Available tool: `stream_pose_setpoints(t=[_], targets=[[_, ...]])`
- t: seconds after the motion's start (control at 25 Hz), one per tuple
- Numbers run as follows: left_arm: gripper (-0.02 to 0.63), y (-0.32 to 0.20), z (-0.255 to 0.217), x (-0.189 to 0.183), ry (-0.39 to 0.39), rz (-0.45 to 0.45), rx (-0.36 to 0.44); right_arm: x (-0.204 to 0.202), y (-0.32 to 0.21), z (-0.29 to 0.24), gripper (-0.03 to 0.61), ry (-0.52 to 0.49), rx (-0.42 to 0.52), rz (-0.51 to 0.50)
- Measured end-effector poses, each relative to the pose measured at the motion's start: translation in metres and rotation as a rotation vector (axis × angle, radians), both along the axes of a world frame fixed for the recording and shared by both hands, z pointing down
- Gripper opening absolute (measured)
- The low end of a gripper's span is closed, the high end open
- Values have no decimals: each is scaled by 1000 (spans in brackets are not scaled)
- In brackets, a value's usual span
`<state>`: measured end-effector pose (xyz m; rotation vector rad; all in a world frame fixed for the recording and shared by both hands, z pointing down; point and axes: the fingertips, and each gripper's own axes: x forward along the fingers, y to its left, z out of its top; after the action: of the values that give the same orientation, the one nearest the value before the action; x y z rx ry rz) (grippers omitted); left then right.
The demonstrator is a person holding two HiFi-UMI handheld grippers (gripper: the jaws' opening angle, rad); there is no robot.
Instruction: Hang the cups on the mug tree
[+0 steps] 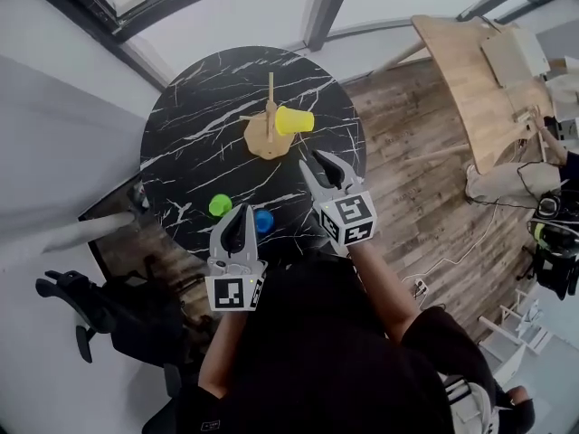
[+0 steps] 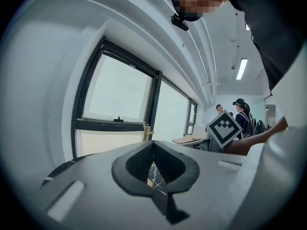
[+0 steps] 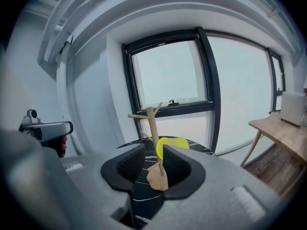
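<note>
A wooden mug tree [image 1: 269, 125] stands near the middle of the round black marble table [image 1: 190, 107], with a yellow cup [image 1: 294, 120] hanging on its right side. A green cup [image 1: 220, 205] and a blue cup [image 1: 263, 221] sit on the table near its front edge. My left gripper [image 1: 240, 212] hovers shut and empty just between and behind these two cups. My right gripper [image 1: 318, 163] is open with nothing between its jaws, a short way in front of the tree. The right gripper view shows the tree [image 3: 152, 123] and the yellow cup [image 3: 173, 144] past the jaws' gap [image 3: 153, 153].
A light wooden table [image 1: 479, 80] stands to the right over a plank floor with cables. A black chair [image 1: 81, 310] sits at the lower left. Windows run behind the round table. Two people [image 2: 242, 114] stand far off in the left gripper view.
</note>
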<state>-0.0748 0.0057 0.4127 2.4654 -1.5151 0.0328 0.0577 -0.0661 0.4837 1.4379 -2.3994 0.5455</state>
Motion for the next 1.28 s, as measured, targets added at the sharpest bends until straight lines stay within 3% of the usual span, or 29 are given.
stream_pose_setpoints(t=[0.28,0.68,1.0,1.28], targets=[[0,31,3,-4,-3,70,10,-14,44,-5,2,-9,16,54],[0,58,25,-21,-39,119,-2,-45,96,3,0,-14,5,57],[0,83,70,-16,-109,207,-59,-56,121,18,0,-17,-8,48],[0,88,103,-13,-122,216,-107,-54,132,34,0,-15,-37,47]])
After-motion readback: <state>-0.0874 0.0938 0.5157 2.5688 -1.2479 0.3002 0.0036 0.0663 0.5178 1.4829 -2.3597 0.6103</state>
